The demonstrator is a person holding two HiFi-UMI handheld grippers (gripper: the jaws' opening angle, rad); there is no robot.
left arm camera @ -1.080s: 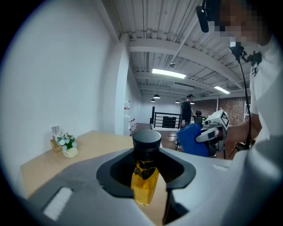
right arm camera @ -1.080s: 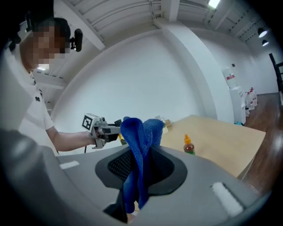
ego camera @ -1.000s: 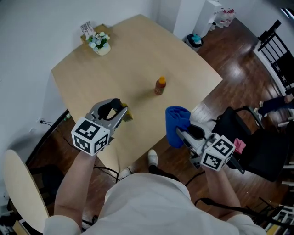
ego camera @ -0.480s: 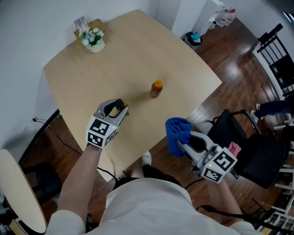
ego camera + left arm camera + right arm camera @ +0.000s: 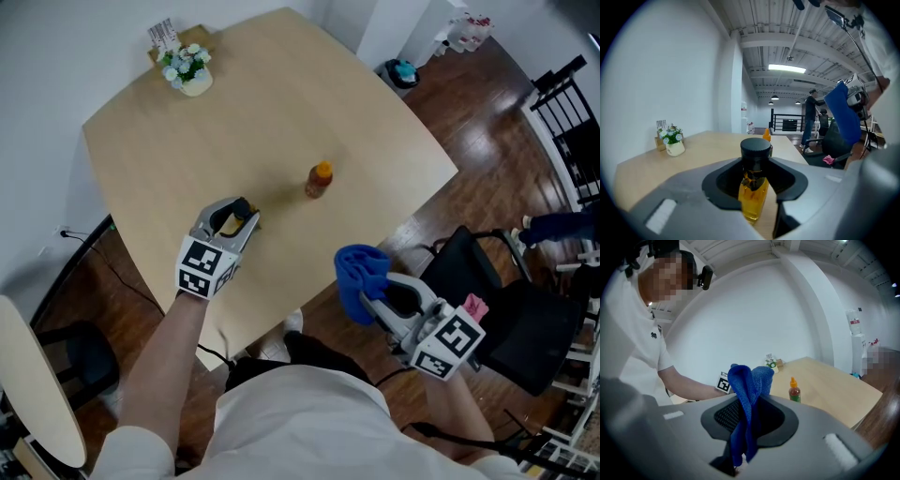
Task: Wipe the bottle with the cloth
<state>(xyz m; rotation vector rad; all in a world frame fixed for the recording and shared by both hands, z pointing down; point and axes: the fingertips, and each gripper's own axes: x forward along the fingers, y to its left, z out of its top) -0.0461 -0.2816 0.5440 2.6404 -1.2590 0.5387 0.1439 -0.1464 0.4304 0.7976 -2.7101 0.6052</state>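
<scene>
Your left gripper (image 5: 240, 216) is clamping a small black-capped bottle (image 5: 753, 193) of amber liquid, and your right gripper (image 5: 368, 298) is pinching the bunched blue cloth (image 5: 748, 380).

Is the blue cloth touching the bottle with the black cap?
No, the blue cloth hangs in the right hand-held gripper out beyond the table, well apart from the black-capped bottle in the left hand-held gripper.

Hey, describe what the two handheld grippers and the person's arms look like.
Both the left gripper and the right gripper have pale grey bodies with black recesses inside the jaws. Each carries a white cube printed with black square markers. The arms are bare below a white short-sleeved shirt.
</scene>
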